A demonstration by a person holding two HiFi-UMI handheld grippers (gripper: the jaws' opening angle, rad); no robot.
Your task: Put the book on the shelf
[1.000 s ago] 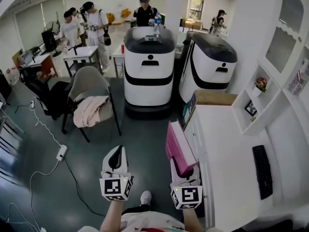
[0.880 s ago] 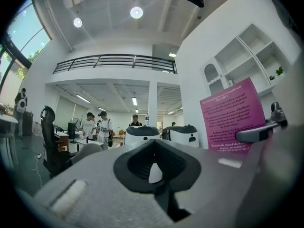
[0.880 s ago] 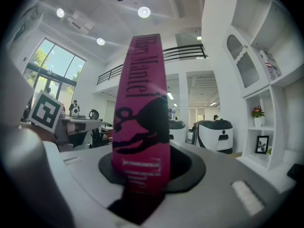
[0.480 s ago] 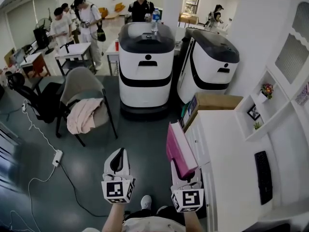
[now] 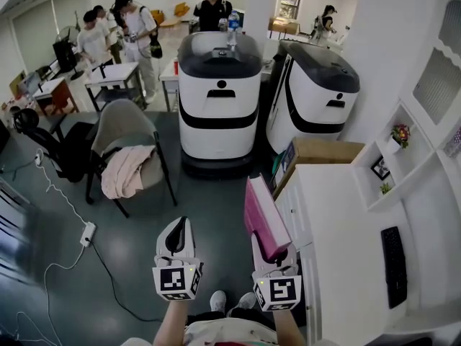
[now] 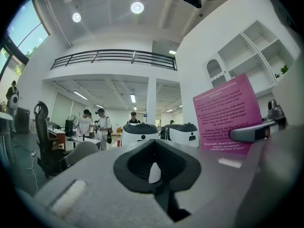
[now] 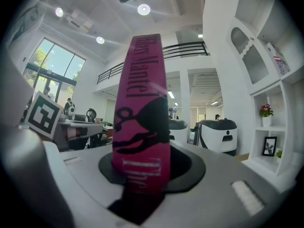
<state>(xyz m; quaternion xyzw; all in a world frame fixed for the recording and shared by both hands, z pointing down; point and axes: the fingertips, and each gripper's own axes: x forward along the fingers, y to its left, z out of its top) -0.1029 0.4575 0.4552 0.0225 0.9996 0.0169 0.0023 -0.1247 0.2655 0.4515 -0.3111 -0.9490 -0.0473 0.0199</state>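
The book (image 5: 262, 215), pink with a magenta spine, stands upright in my right gripper (image 5: 271, 255), which is shut on its lower end. In the right gripper view the spine (image 7: 141, 113) rises straight out from between the jaws of the right gripper (image 7: 141, 177). The book's back cover (image 6: 227, 114) also shows in the left gripper view. My left gripper (image 5: 177, 228) hovers over the floor to the book's left, shut with nothing in it, and shows the same in its own view (image 6: 153, 171). The white shelf (image 5: 395, 166) is at the right, above the desk.
A white desk (image 5: 338, 222) with a black keyboard (image 5: 392, 255) lies under the shelf, which holds a small plant (image 5: 400, 133) and a picture frame (image 5: 374, 168). Ahead stand two white-and-black machines (image 5: 220, 99), a cardboard box (image 5: 320, 150) and a chair with a pink cloth (image 5: 130, 153). People stand at the back.
The right gripper and the book have edged slightly left and forward. The left gripper has stayed about where it was.
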